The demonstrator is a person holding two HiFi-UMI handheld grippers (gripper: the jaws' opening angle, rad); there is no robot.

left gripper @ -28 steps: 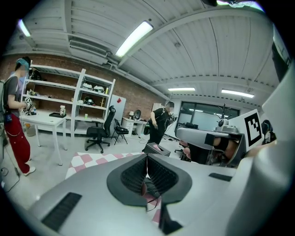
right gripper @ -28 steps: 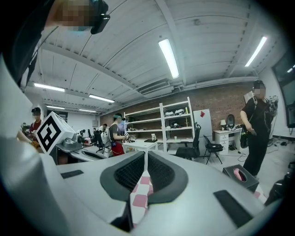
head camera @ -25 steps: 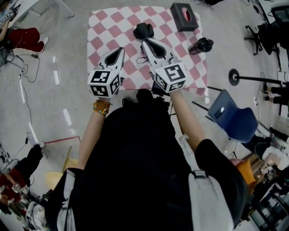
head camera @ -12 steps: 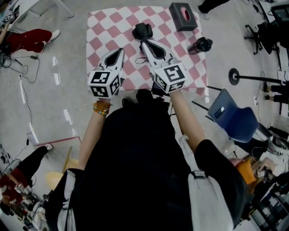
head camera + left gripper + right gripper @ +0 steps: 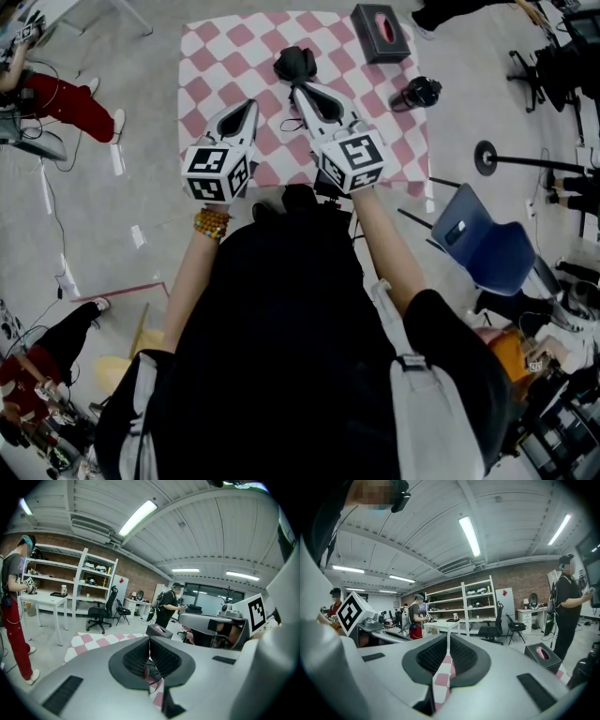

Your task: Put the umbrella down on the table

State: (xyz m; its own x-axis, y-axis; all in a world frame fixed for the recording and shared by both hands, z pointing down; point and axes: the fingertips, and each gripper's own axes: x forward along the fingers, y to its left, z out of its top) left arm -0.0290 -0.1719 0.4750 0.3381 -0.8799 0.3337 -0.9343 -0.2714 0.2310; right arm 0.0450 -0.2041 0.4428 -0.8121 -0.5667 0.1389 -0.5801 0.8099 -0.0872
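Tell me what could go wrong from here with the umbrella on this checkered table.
The right tongs are shut, tips right beside the black folded umbrella; a nudge forward could shove it toward the far edge of the table. A thin dark loop lies by those tongs and might snag as they pull back. The black bottle stands near the right edge, so a wide sweep could knock it off.
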